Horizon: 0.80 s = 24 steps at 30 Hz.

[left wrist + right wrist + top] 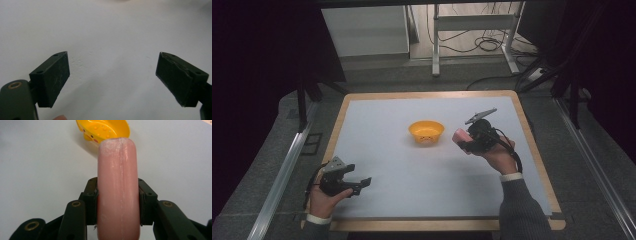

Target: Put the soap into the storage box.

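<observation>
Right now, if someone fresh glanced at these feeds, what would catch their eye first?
Probably the pink soap bar, clamped between the jaws of the right hand-held gripper and held above the table to the right of centre. Next, the yellow bowl sitting alone mid-table on the pale mat, just left of the soap. The left hand-held gripper rests near the front left edge, jaws wide open with nothing between them.

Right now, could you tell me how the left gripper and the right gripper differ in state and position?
The left gripper has its jaws wide apart with nothing between them; the right gripper is shut on a pink bar. The left sits near the table's front left edge; the right is beside the yellow bowl. Both are black and hand-held.
</observation>
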### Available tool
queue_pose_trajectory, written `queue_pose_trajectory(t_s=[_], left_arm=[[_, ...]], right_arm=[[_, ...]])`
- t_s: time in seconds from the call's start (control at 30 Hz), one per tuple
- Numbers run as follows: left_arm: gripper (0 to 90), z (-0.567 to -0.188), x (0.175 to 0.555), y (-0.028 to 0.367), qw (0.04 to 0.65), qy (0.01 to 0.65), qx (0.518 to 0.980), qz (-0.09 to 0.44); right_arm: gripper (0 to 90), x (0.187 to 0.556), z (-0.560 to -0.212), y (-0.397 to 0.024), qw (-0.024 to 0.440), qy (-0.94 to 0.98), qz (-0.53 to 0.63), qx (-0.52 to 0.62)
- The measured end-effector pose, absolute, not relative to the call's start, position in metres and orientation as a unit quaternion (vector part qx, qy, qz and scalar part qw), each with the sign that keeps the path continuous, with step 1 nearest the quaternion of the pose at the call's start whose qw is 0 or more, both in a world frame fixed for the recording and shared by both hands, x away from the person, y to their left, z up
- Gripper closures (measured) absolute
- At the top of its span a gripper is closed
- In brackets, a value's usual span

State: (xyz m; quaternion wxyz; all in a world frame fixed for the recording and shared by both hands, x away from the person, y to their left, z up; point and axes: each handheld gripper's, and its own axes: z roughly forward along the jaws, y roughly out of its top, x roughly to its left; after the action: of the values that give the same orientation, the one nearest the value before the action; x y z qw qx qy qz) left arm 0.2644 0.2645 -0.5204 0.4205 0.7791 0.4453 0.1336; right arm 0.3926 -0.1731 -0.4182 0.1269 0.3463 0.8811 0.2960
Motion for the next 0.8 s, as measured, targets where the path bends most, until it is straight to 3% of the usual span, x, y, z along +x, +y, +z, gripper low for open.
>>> queue_pose_trajectory(t_s=[0.8], left_arm=[[12.3, -0.522, 0.266, 0.263, 0.418, 0.442, 0.782, 0.131]], right_arm=[[59.6, 0.425, -0.419, -0.149, 0.119, 0.884, 0.294, 0.344]])
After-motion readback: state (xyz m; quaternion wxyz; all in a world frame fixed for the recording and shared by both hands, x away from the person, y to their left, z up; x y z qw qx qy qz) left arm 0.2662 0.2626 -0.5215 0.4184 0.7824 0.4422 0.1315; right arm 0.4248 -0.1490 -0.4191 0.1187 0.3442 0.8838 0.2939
